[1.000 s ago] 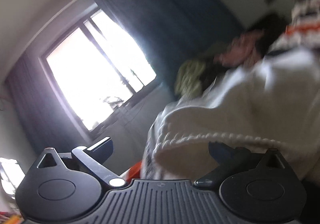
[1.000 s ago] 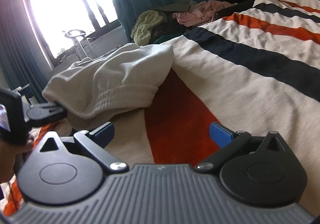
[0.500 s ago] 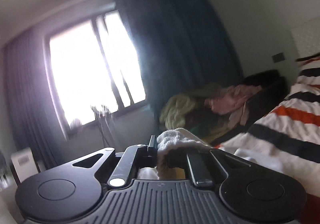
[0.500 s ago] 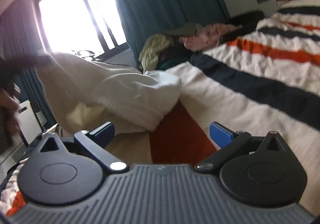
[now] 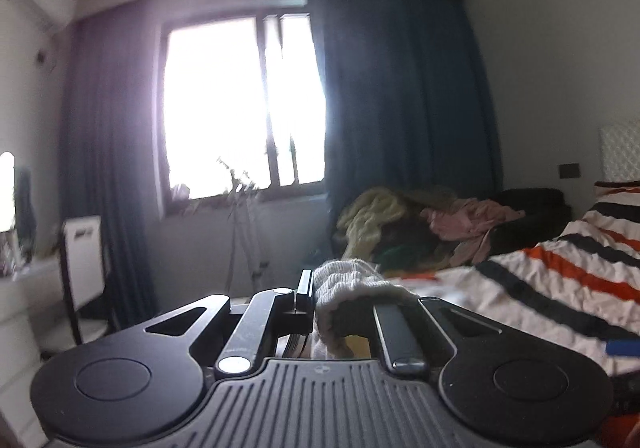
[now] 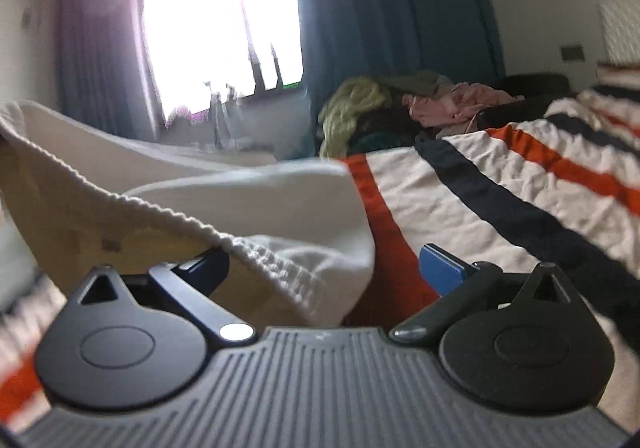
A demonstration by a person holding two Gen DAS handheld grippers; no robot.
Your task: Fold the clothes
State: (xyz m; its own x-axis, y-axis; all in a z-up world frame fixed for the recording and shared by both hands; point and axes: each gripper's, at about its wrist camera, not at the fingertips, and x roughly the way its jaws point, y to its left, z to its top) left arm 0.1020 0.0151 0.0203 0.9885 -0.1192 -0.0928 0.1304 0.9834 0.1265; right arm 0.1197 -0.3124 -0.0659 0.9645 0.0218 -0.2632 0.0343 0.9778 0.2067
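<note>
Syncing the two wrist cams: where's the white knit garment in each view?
Left wrist: white knit garment sits bottom centre, its ribbed edge pinched in the shut left gripper.
Right wrist: it spreads across the left and lower centre, draped over the left finger of the open right gripper, on the striped bedspread.
Shared landmark: the yellow-green and pink clothes pile beside the blue curtain.

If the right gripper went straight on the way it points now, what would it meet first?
Probably the white garment: its ribbed hem already drapes between the right gripper's open jaws. Beyond it lies the striped bedspread; depth is unclear.
</note>
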